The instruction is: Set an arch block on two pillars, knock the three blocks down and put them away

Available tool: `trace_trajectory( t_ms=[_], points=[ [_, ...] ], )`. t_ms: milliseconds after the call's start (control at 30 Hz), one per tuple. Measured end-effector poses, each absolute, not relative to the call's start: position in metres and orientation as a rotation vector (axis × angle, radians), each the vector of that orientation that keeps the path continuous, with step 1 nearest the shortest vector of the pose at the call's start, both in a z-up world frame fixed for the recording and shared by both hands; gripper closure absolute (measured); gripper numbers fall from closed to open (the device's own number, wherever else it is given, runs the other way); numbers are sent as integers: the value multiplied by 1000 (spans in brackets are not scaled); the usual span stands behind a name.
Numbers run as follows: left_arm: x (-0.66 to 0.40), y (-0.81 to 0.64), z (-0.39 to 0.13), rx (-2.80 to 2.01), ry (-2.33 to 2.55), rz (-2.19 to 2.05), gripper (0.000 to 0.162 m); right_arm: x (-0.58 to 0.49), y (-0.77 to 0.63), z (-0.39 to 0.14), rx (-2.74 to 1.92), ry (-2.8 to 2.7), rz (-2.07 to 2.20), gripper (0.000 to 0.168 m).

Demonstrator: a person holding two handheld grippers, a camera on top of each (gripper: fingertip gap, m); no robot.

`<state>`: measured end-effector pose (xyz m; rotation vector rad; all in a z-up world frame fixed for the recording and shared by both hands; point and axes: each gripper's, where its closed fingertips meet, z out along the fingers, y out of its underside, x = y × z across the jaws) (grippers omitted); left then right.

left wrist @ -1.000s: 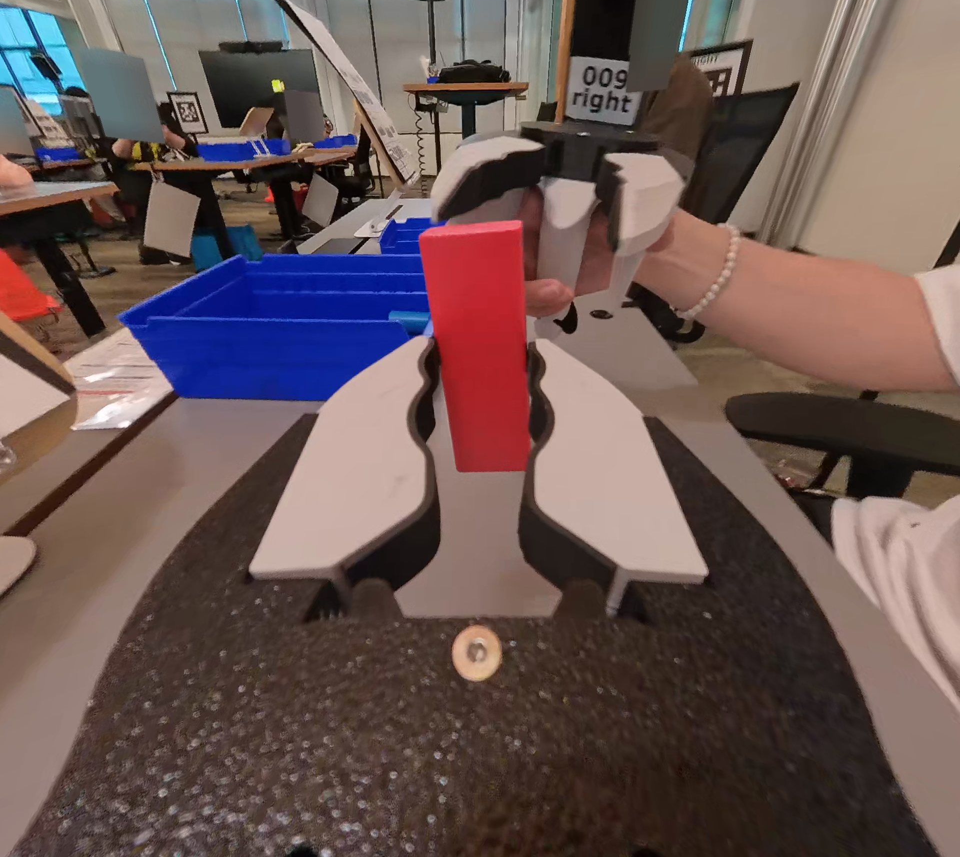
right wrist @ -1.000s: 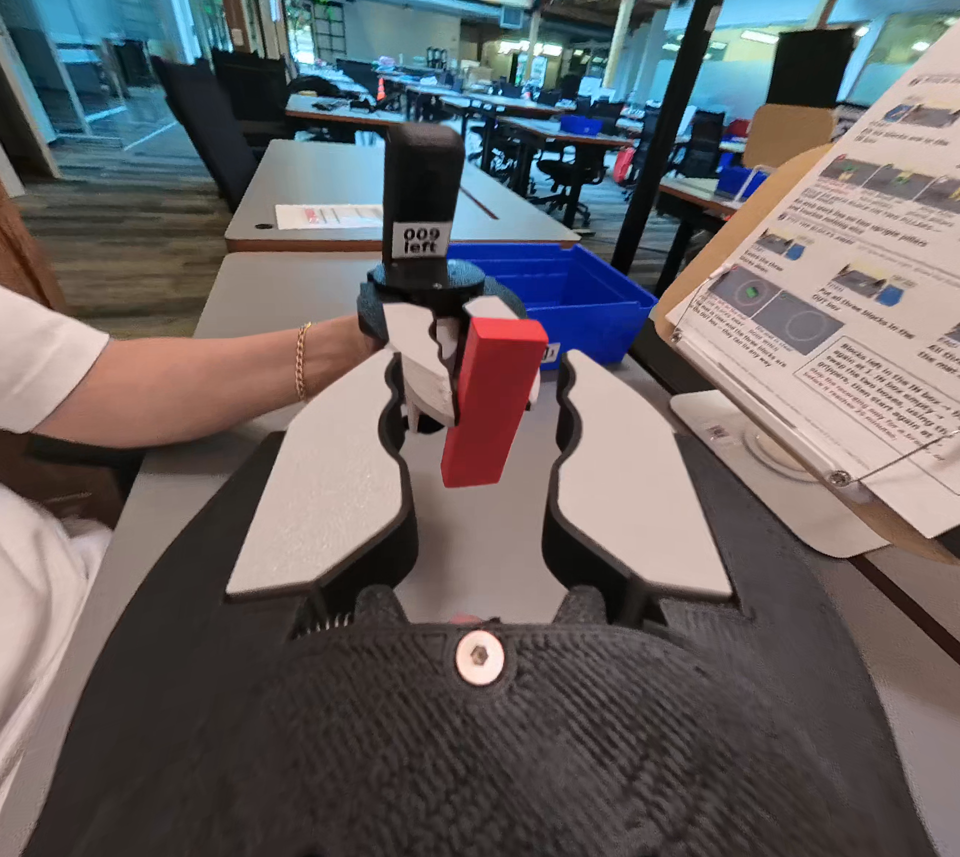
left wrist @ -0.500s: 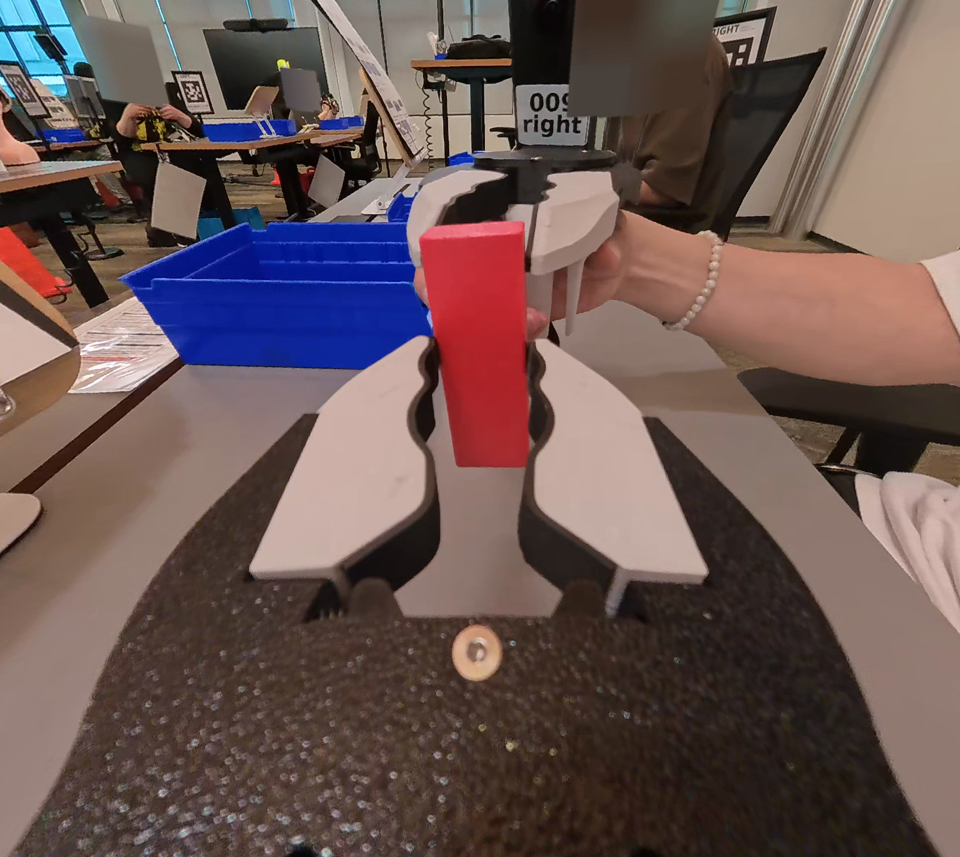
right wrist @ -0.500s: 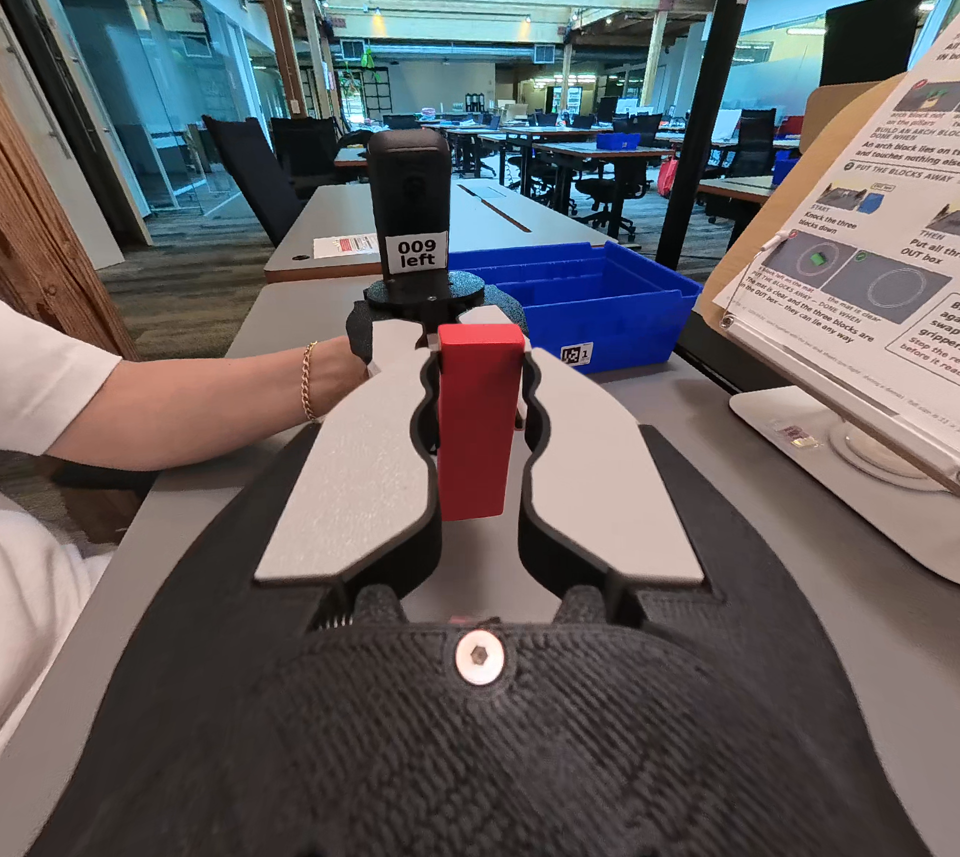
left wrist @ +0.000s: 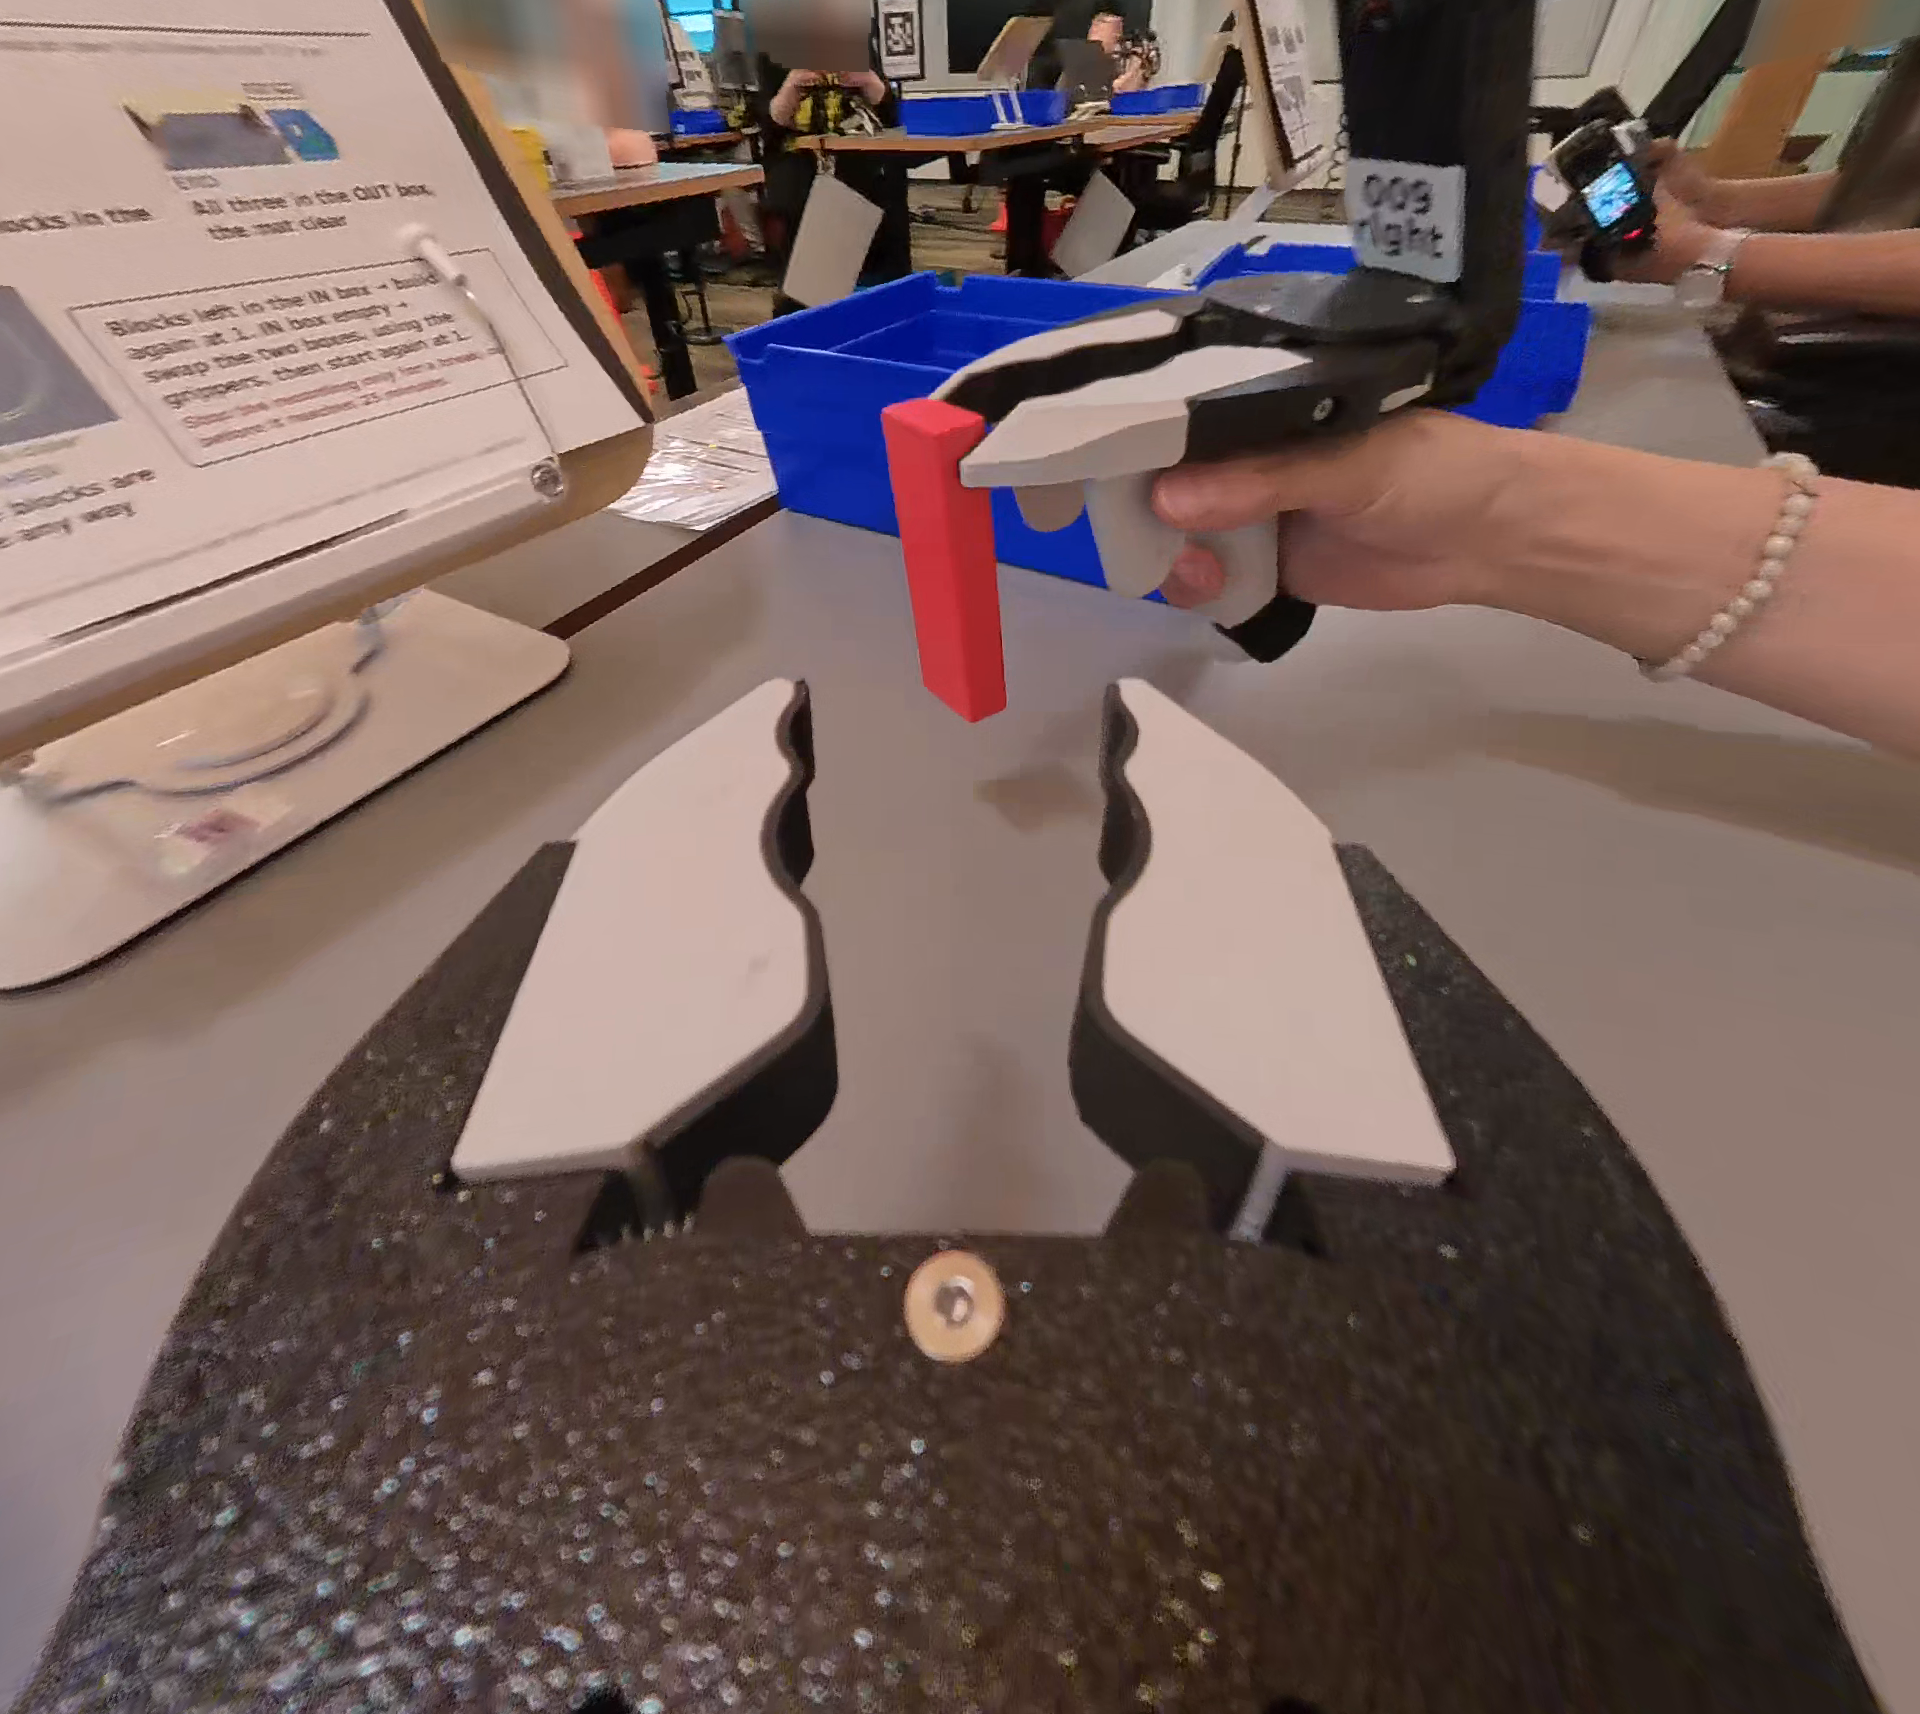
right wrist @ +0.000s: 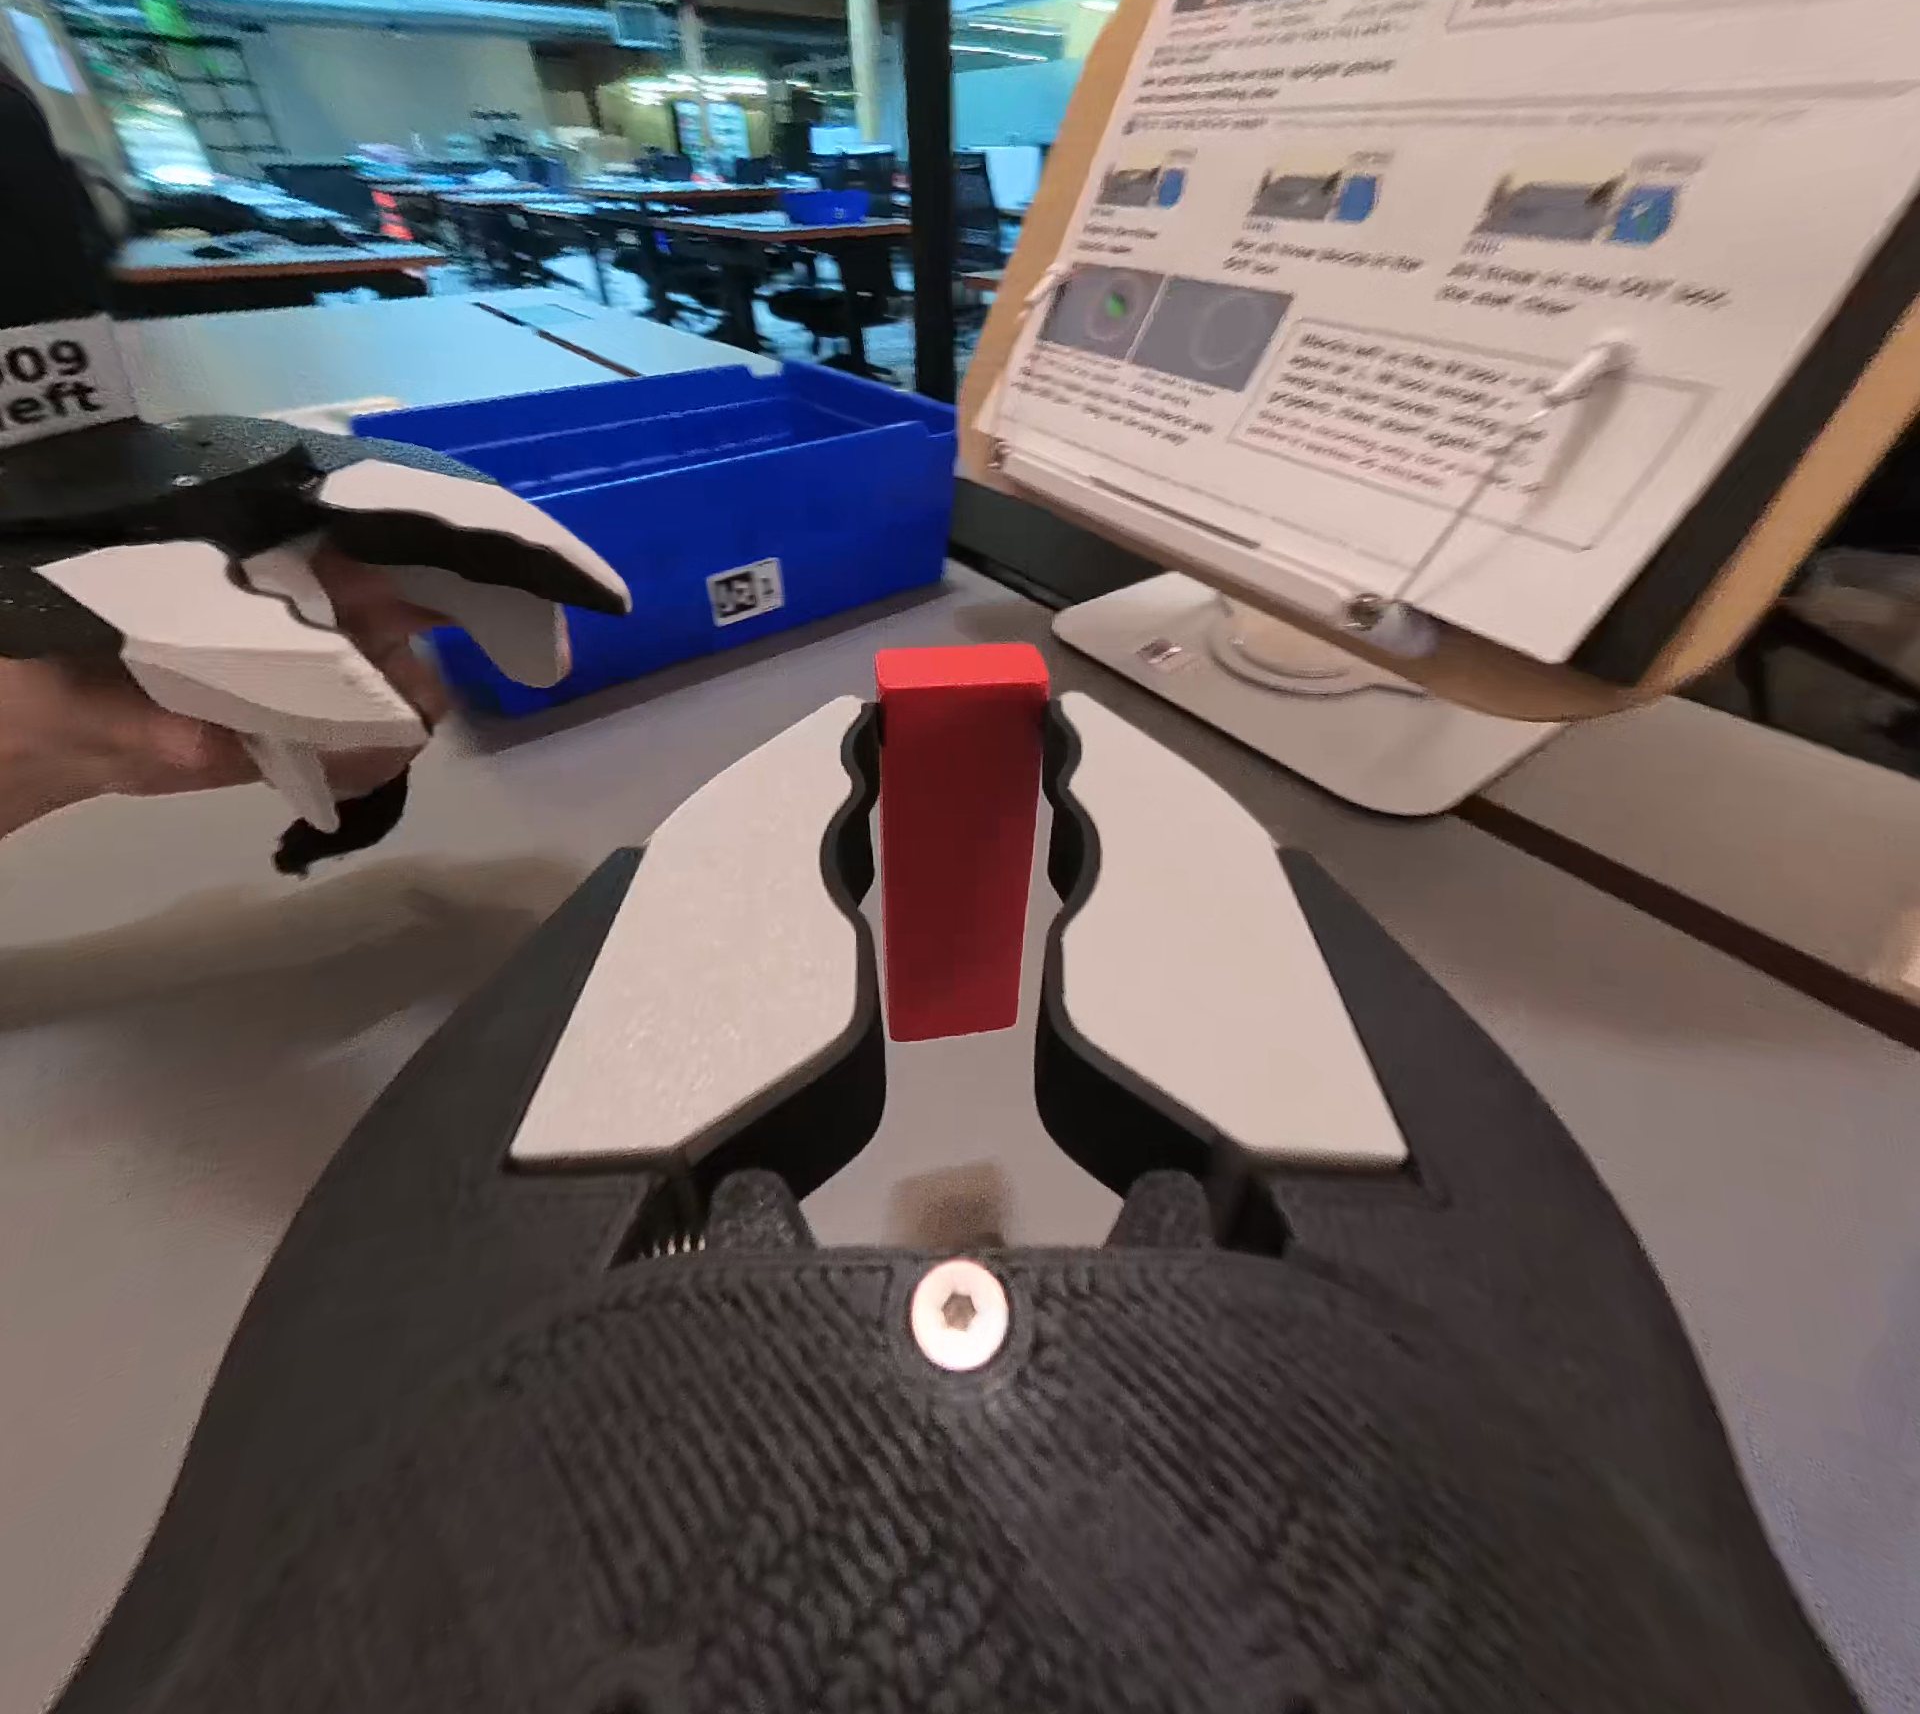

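Red block (right wrist: 958,843) was upright, clamped between the right gripper (right wrist: 956,729) fingers and clear above the grey table (right wrist: 260,968). Its top end poked just past the fingertips. Left gripper (left wrist: 954,708) was spread wide, holding nothing, just short of the block's lower end. Blue bin (left wrist: 831,386) and a tilted instruction board (right wrist: 1455,230) stood behind. Block was off the table, set down nowhere, in no bin.

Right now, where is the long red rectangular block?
The long red rectangular block hangs upright above the grey table, clamped in the right gripper, with the blue plastic bin behind it.
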<state>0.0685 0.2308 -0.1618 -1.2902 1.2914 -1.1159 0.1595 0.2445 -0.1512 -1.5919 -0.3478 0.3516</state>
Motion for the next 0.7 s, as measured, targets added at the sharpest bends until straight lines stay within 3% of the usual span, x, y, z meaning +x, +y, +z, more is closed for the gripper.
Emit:
trace_trajectory(
  t_ms=[33,700],
  points=[
    [65,231,-164,-1282,1285,-1100,112,155,247,-156,-1579,-375,397,138],
    [55,239,-185,-1312,1227,-1103,118,140,279,-198,-1595,-746,702,138]
  ],
)
